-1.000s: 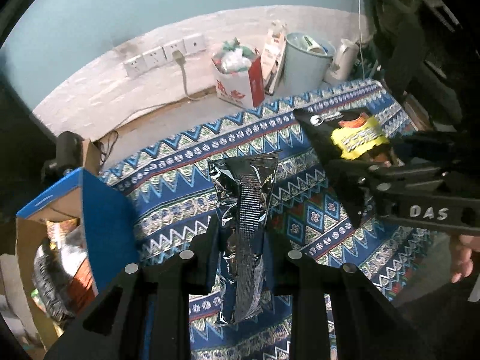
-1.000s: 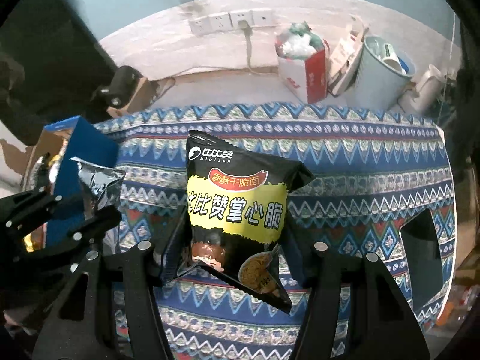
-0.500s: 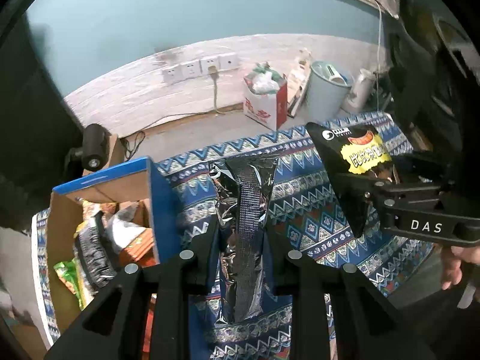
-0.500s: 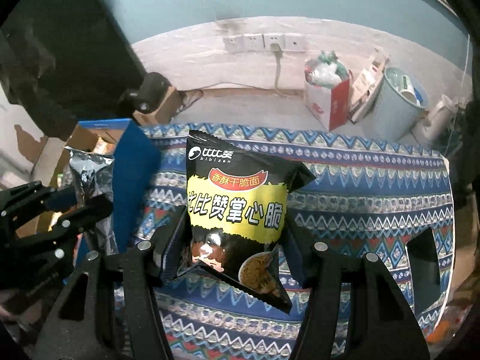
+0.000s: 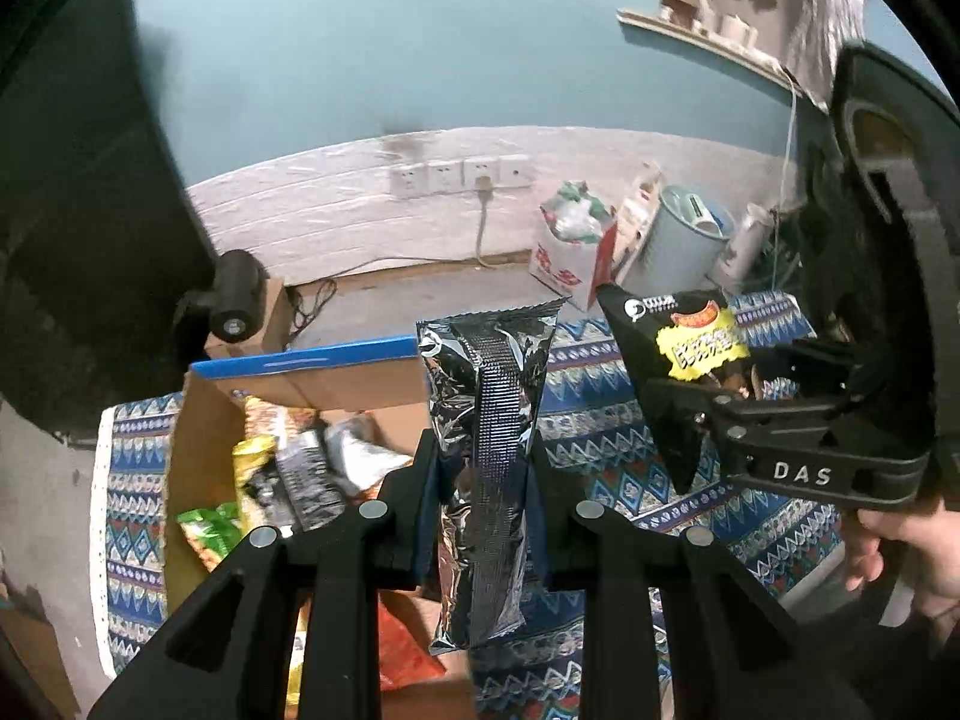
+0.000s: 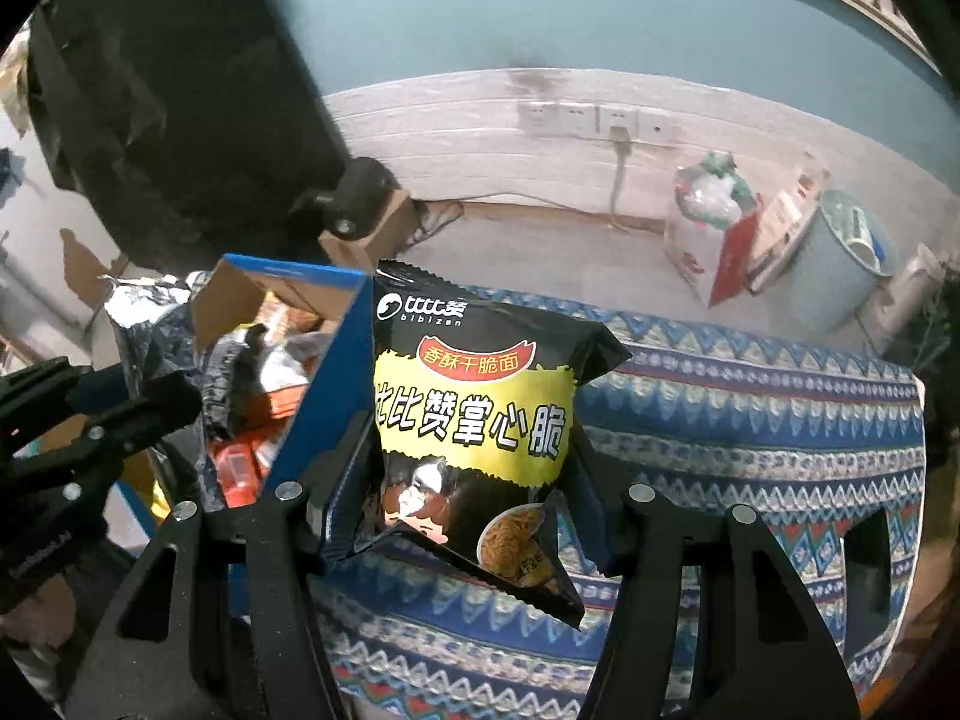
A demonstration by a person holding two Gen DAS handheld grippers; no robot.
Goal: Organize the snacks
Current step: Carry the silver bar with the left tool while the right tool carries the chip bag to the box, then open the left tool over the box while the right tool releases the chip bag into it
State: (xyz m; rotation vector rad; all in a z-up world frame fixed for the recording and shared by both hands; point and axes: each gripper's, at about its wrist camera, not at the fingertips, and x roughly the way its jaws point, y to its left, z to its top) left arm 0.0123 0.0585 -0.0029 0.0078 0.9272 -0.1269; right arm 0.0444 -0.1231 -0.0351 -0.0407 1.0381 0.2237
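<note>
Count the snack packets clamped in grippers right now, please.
2. A silver foil packet sits clamped in the left gripper; a black-and-yellow noodle snack bag sits in the right gripper. More packets lie loose in the cardboard box.

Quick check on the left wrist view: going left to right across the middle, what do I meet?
cardboard box → silver packet in the left gripper → black-and-yellow snack bag in the right gripper.

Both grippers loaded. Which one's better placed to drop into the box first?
Left. Its silver packet hangs by the open cardboard box; the right gripper's black noodle bag sits beside the box, over the patterned cloth.
</note>
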